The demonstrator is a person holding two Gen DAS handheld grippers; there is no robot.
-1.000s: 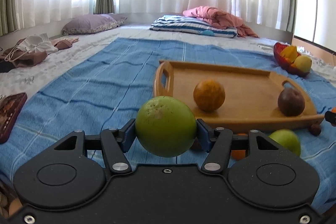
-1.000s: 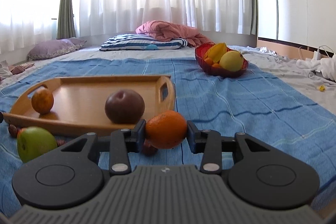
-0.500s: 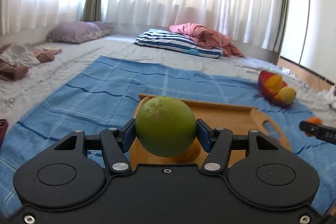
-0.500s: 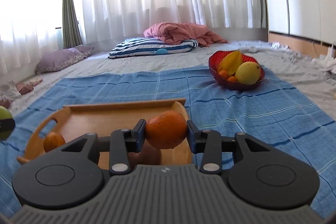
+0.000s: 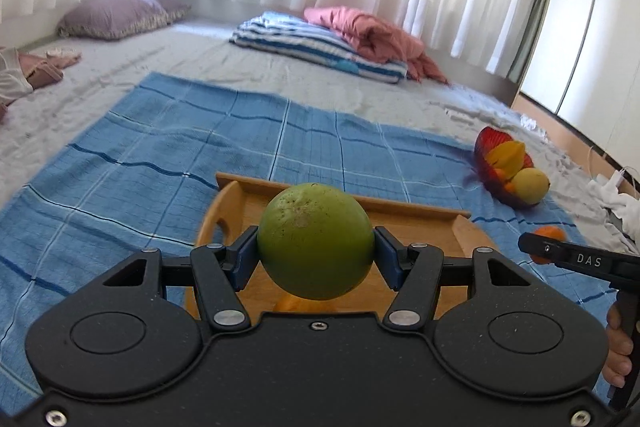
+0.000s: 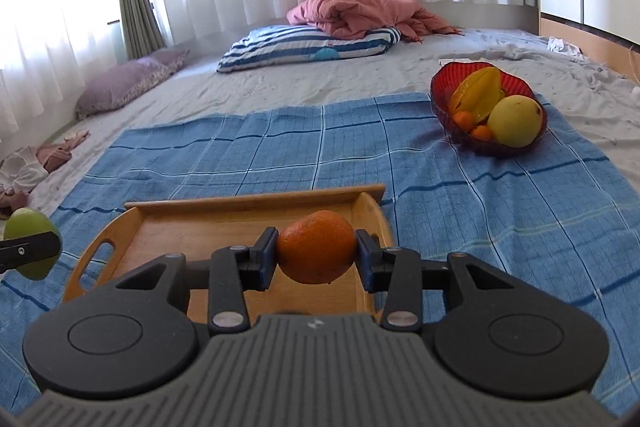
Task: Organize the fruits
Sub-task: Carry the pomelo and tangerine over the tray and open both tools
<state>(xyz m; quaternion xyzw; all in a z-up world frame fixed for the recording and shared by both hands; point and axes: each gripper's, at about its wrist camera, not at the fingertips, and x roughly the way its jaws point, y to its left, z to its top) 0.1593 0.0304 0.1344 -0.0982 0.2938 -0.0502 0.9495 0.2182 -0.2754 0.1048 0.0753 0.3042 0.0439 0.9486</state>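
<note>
Bed [image 6: 360,83] spread out ahead of both grippers, covered in a pale sheet. Blue checked blanket [image 6: 460,187] laid over it, directly under and ahead of both grippers. Striped pillow [image 6: 304,47] far ahead with a pink blanket [image 6: 360,11] bunched on it; purple pillow [image 6: 124,83] far ahead to the left.

Wooden tray [image 6: 248,205] below and just ahead of the right gripper [image 6: 316,257], its far rim beyond the fingertips, its handle cut-out down to the left. Same tray below the left gripper [image 5: 316,251] in the left wrist view, far rim just past the held fruit, mostly hidden behind it.

Red bowl [image 6: 452,83] well ahead and to the right of the right gripper, on the blanket near its far right corner; farther to the right of the left gripper. Loaded with a yellow star fruit [image 6: 480,91], a large yellow fruit [image 6: 516,121] and small orange fruits [image 6: 480,133].

Left gripper partly open, clamped on a green round fruit [image 5: 314,239], one blue pad pressed against each side, fruit raised clear above the tray. Seen at the left edge of the right wrist view, level with the right gripper and well apart from it.

Right gripper narrower, clamped on an orange [image 6: 316,247] between its blue pads, above the tray's right half. Bowl ahead of that orange and to the right, with open blanket between.

Fingers [image 5: 618,347] of a hand on the right gripper's handle at the right edge of the left wrist view.
</note>
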